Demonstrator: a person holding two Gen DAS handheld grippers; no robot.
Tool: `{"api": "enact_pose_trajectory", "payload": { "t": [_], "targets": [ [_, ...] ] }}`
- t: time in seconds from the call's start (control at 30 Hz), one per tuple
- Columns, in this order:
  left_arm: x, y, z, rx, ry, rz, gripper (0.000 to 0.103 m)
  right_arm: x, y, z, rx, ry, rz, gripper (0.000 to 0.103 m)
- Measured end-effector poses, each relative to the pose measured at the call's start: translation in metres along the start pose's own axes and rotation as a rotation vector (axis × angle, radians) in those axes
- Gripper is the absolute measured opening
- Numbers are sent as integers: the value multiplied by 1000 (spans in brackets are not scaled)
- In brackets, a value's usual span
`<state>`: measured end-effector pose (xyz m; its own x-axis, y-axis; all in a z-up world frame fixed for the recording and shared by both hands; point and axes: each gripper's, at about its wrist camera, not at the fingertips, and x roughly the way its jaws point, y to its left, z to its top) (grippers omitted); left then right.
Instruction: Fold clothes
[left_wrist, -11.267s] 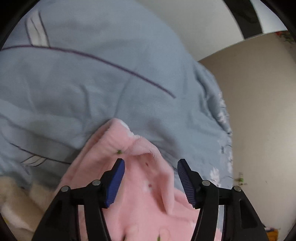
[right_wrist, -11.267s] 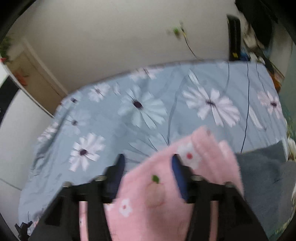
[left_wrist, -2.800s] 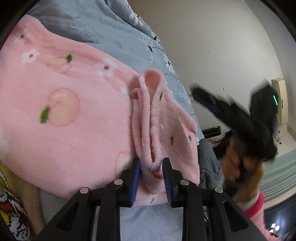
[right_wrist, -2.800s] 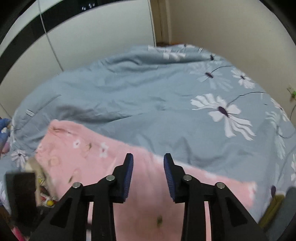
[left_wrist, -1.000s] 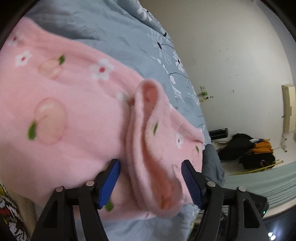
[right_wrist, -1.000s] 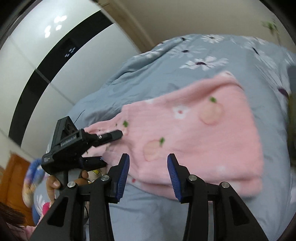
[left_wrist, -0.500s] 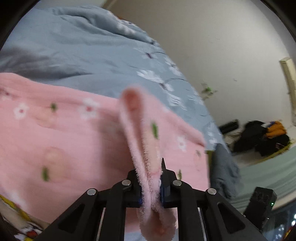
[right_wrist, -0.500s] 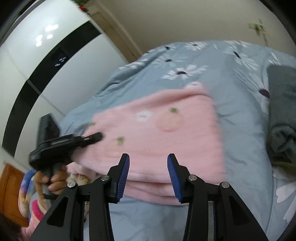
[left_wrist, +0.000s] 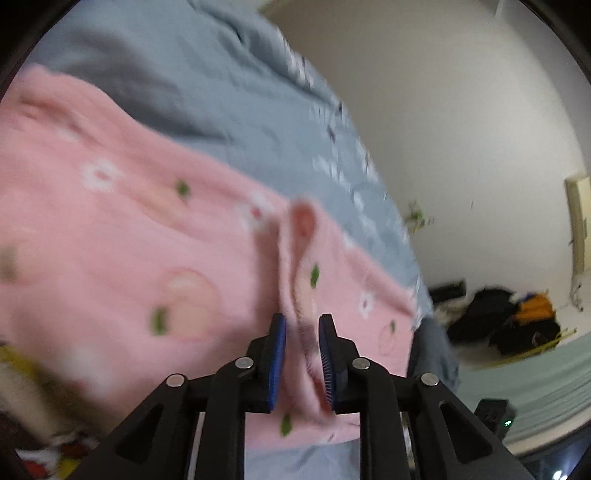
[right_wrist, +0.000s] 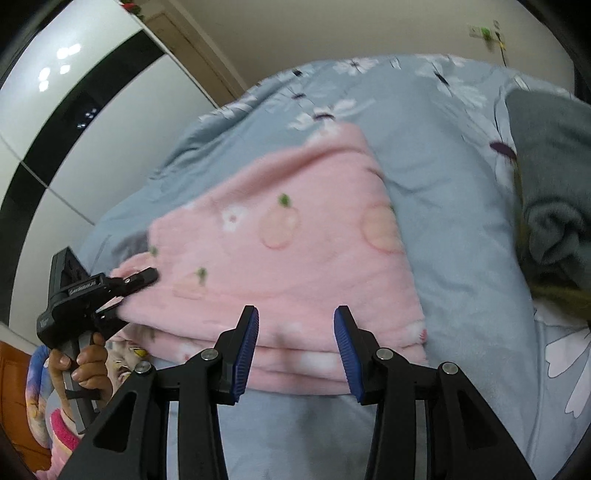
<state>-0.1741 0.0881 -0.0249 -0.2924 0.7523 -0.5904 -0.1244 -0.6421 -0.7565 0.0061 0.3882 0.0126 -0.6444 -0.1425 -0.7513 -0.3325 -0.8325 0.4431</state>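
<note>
The left gripper has its blue pads nearly together, pinching a raised ridge of the pink fleece garment; motion blur smears the print there. The garment lies folded in layers on the blue floral duvet, spreading ahead of the right gripper, whose fingers stand wide apart, gripping nothing. A grey garment is cut off at the right edge. A hand holds the left gripper's handle.
</note>
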Motion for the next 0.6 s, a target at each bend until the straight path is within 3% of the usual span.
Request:
{"api": "enact_pose_trajectory", "payload": {
  "t": [0.13, 0.17, 0.27, 0.37, 0.47, 0.6],
  "targets": [
    [-85, 48, 2, -140, -189, 73, 68, -5, 11, -9, -16, 1, 11, 44],
    [-106, 64, 1, -200, -233, 93, 69, -5, 12, -12, -22, 4, 11, 44],
    [-136, 114, -4, -360, -262, 100, 75, 4, 20, -12, -28, 17, 14, 44],
    [-124, 147, -12, -504, -209, 99, 79, 9, 29, -14, -49, 32, 19, 45],
    [-93, 160, -10, -560, -121, 74, 79, 13, 39, -16, -70, 47, 23, 45],
    [-77, 163, 6, -544, -161, 165, 80, 15, 47, -17, -91, 50, 22, 48]
  ]
}}
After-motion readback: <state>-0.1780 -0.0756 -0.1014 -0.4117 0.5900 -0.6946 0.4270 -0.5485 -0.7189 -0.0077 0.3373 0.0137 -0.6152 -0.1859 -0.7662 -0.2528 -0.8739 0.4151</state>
